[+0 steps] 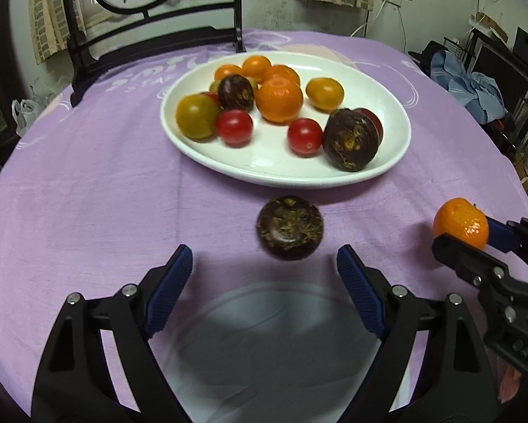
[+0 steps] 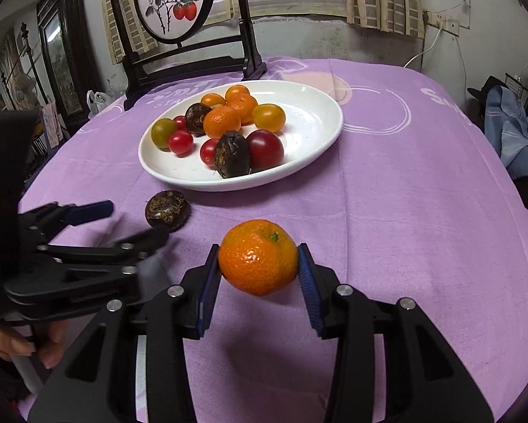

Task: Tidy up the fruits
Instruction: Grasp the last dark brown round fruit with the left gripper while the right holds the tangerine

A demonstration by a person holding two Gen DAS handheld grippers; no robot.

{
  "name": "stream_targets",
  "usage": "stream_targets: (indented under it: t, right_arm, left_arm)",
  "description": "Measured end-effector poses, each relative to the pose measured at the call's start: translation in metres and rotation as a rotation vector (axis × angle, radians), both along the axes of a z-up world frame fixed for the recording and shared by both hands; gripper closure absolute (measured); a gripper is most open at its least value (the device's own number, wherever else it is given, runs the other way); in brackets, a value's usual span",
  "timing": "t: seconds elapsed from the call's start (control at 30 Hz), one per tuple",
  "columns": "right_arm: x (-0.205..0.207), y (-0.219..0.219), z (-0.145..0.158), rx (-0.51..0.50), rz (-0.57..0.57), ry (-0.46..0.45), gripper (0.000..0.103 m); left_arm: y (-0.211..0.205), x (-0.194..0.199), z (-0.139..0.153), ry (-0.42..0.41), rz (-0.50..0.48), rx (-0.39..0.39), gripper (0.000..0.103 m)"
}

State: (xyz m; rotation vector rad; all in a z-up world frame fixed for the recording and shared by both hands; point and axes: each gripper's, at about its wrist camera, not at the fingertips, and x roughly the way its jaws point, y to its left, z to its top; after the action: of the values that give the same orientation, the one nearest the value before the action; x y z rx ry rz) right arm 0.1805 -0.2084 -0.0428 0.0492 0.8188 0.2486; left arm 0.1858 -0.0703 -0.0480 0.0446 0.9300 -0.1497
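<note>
A white oval plate (image 1: 264,172) (image 2: 309,134) holds tangerines, red and yellow-green tomatoes and dark purple fruits. One dark purple fruit (image 1: 289,227) (image 2: 167,209) lies on the purple cloth just in front of the plate. My left gripper (image 1: 264,261) is open, its blue pads either side of and just short of that fruit. My right gripper (image 2: 258,259) is shut on a tangerine (image 2: 258,257) (image 1: 460,223), held above the cloth to the right of the purple fruit.
The round table has a purple cloth (image 1: 87,194). A dark wooden stand with a round painted screen (image 2: 176,3) stands at the far edge behind the plate. Clothes and clutter (image 2: 510,130) lie off the table to the right.
</note>
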Motion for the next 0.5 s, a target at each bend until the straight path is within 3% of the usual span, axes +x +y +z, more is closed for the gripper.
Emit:
stream_targets:
  t: [0.17, 0.37, 0.5]
  right_arm:
    - [-0.002, -0.001, 0.005, 0.011, 0.001, -0.014, 0.06]
    - [-0.002, 0.0, 0.005, 0.013, 0.009, -0.014, 0.06]
    - [-0.002, 0.001, 0.004, 0.007, 0.011, -0.01, 0.06]
  left_arm:
    - [-0.009, 0.009, -0.003, -0.004, 0.01, 0.015, 0.018]
    - [-0.016, 0.018, -0.007, 0.013, 0.008, 0.02, 0.029]
    - [-0.017, 0.02, -0.007, -0.004, 0.007, 0.043, 0.056]
